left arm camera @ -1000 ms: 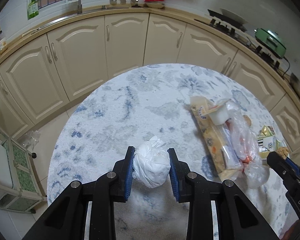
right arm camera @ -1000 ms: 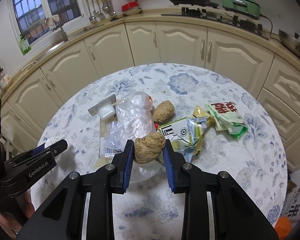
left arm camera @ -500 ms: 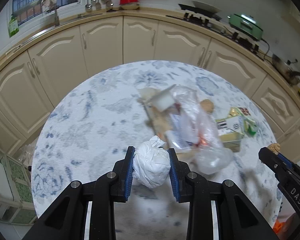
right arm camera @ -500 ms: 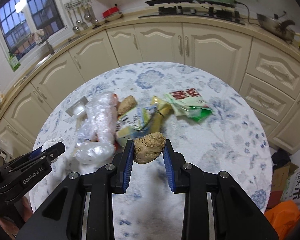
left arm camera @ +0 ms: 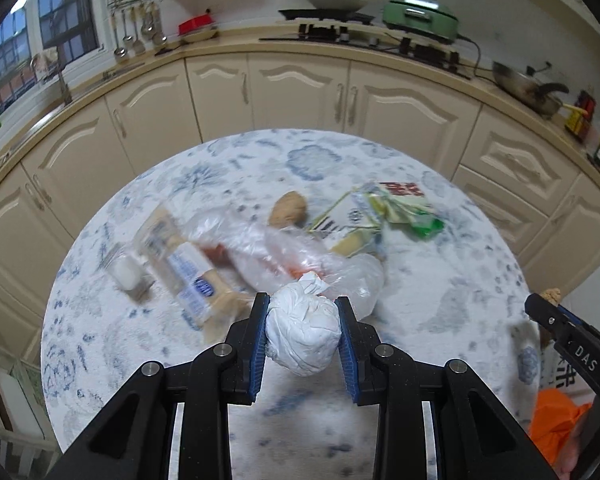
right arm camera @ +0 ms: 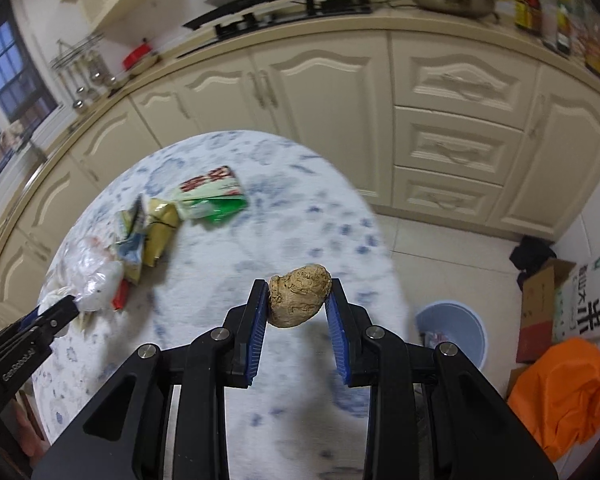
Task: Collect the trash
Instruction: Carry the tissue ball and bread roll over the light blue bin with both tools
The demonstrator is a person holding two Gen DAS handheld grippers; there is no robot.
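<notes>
Left claw (left arm camera: 303, 330): pinching a white crumpled wad (left arm camera: 302, 332) above the near counter (left arm camera: 440, 288).
Right claw (right arm camera: 298, 308): pinching a brown lump (right arm camera: 299, 294) at the counter's right edge.
Left on counter: clear plastic bag (left arm camera: 284, 252), green wrapper (right arm camera: 212, 194).
Floor, right: blue bin (right arm camera: 452, 330).

Floral round table (left arm camera: 440, 288) under scattered wrappers (left arm camera: 404, 210)

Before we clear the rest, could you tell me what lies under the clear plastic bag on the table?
Through the clear plastic bag, something red-orange shows underneath, and a beige wrapper pokes out at its left edge. The picture is blurred, so what the red thing is, and anything else beneath, cannot be told.
</notes>
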